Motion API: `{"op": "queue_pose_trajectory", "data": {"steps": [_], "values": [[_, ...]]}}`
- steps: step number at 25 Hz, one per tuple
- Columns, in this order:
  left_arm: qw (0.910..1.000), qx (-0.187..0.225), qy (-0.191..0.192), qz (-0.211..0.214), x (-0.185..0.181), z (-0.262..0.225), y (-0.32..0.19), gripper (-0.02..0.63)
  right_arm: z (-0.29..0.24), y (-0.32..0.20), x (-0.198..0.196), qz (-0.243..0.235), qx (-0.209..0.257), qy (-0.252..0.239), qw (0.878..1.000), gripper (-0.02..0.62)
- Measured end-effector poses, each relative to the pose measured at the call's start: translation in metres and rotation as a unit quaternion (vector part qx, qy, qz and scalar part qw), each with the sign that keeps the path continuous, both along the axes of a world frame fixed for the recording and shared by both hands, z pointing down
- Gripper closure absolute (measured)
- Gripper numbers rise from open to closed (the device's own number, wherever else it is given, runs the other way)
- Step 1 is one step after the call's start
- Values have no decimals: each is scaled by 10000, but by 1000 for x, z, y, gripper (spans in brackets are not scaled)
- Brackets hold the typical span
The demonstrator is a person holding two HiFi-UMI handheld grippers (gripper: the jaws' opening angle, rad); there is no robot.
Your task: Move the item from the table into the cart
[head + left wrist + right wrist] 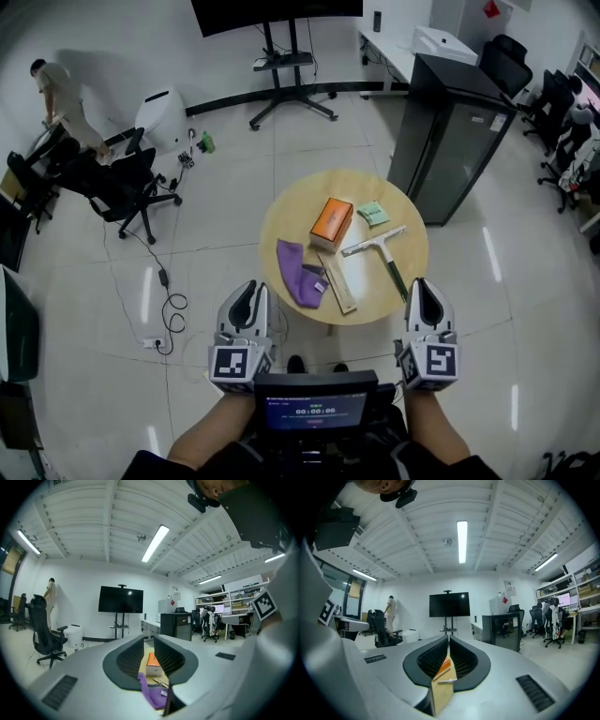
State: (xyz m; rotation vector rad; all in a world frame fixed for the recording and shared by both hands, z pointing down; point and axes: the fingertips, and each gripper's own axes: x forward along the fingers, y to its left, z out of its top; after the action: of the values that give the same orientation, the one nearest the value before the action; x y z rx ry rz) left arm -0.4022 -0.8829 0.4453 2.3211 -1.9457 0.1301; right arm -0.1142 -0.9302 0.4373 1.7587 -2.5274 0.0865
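- The left gripper [251, 292] is empty, its jaws a narrow slot apart. The right gripper [425, 289] is closed tip to tip on nothing. Both are held short of the round pale wooden surface [305, 202], touching nothing.
- The task's candidates all lie on that surface, ahead of and between the two grippers. The crumpled purple cloth [298, 270] is nearest, just ahead of the left gripper. The orange cardboard box [331, 223] is beyond the cloth.
- A white-bladed squeegee [375, 242] lies ahead of the right gripper, with a flat wooden stick [337, 284] between it and the cloth. A small green packet [373, 213] is farthest off.
- To do the reach well, I would open the jaws wider before arriving (the right ones must part at all). I would come in low and level and pinch a raised fold of the cloth, or take the box across its narrow sides.
- Containers: no cart shows in any view, so it needs finding before lifting. The orange box is closed, so its contents cannot be told.
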Motion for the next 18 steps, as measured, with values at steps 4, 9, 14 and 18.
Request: {"op": "queue_pose_trajectory", "data": {"steps": [4,9,14,18], "values": [[9999,-22,74,104,-30,6,-15,550,2,-14,-38,-80,-185,-53,9998,543],[9997,-128,184,80,-55,20,-29,577,5,-33,-52,119,-209,-121,9996,543],[9992,-305,266,14,-75,34,-48,606,49,-56,-84,-347,-810,209,9959,433],[9966,-806,173,-73,-90,73,-67,606,105,-85,-126,-604,-1614,428,9841,404]]}}
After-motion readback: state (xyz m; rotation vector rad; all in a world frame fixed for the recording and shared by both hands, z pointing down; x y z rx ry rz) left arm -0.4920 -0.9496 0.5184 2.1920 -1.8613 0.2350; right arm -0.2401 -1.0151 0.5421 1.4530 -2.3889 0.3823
